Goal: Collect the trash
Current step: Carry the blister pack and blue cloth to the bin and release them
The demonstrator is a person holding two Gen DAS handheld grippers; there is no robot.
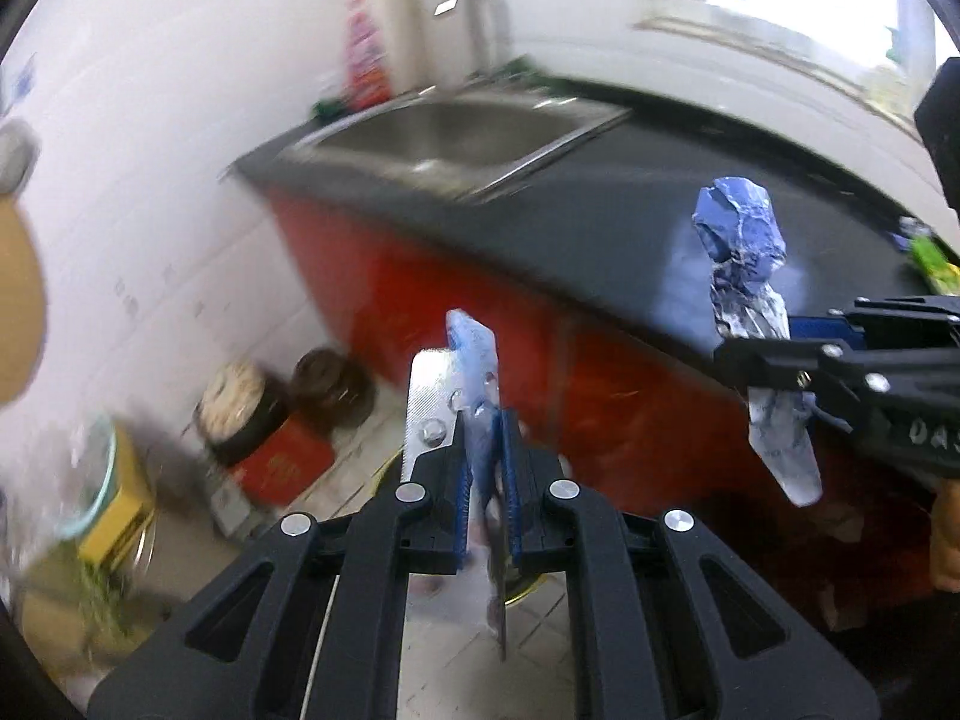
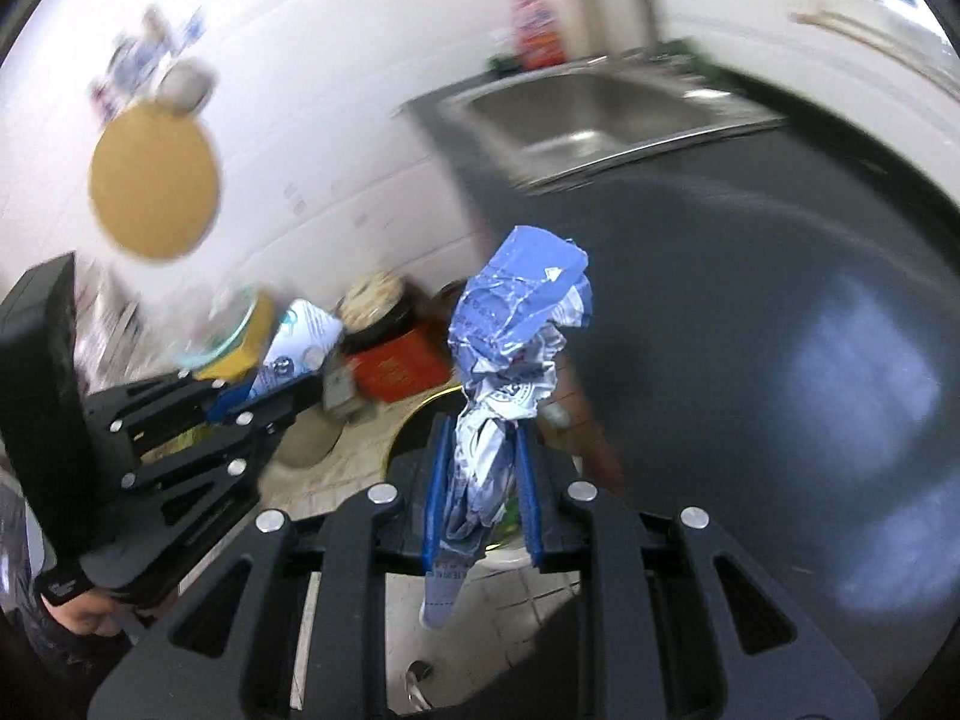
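**Both grippers loaded with trash beside the counter**

While the view smears across my feeds, my left gripper (image 1: pixel 480 420) is clamped on a flat blister pack (image 1: pixel 465 360), silver foil on one face and blue on the other; the pack stands upright between the blue pads and sticks out above and below them. My right gripper (image 2: pixel 480 456) is clenched on a crumpled blue-and-white wrapper (image 2: pixel 516 324), whose bunched head rises above the pads while a thin tail hangs below them. From the left camera I see the right gripper at the right edge with that wrapper; from the right camera the left one shows at the left with its pack. Both point down over a tiled floor (image 1: pixel 360 468) with pots and a red box by the wall. Behind runs a dark counter (image 1: pixel 600 216) on a red cabinet (image 1: pixel 480 300), with a steel sink (image 1: pixel 456 138) set into it.
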